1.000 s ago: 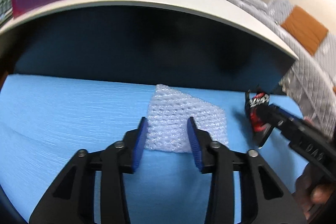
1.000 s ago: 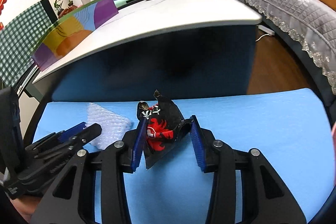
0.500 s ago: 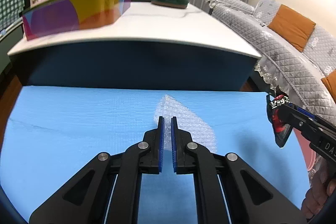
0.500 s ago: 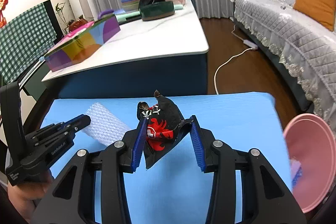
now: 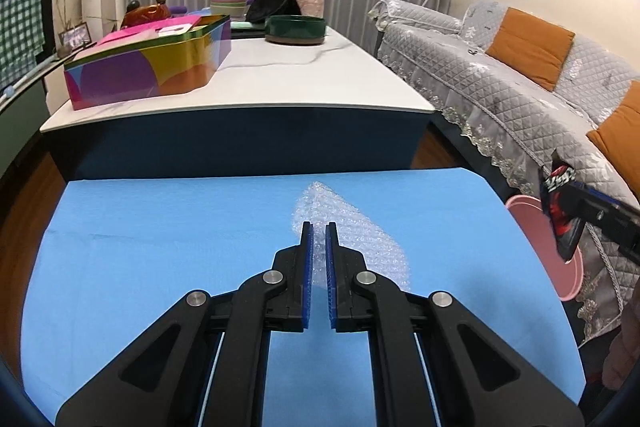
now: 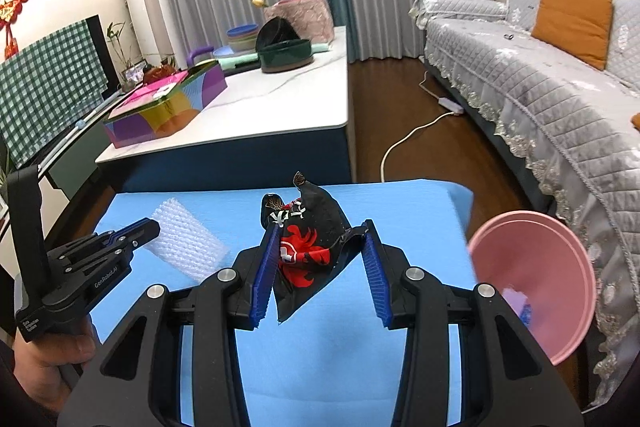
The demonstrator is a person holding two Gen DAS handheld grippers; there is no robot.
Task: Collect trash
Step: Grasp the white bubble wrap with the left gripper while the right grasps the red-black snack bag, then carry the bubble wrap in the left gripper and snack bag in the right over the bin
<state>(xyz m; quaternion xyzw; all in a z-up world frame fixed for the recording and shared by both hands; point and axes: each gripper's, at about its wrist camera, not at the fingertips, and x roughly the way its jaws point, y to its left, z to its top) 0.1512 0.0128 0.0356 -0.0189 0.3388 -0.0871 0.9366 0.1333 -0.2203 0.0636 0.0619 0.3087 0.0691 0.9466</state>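
Note:
My left gripper point(image 5: 319, 233) is shut on a sheet of white bubble wrap point(image 5: 360, 239) and holds it above the blue table top point(image 5: 160, 247). The wrap also shows in the right wrist view point(image 6: 182, 241), pinched by the left gripper point(image 6: 154, 227). My right gripper point(image 6: 320, 239) is shut on a crumpled black and red snack wrapper point(image 6: 306, 247), held above the table's right part. In the left wrist view the wrapper point(image 5: 560, 223) hangs over a pink bin point(image 5: 524, 207). The pink bin point(image 6: 532, 267) stands just off the table's right edge.
A white-topped table point(image 5: 280, 83) stands behind, with a colourful tin box point(image 5: 152, 67), a dark green round dish point(image 5: 296, 27) and bowls on it. A grey quilted sofa point(image 6: 540, 87) with orange cushions runs along the right. A white cable point(image 6: 404, 143) lies on the wood floor.
My left gripper closed on the bubble wrap and lifted it off the table. Both grippers rose and pulled back; the right one, still holding the wrapper, moved towards the pink bin, which came into view.

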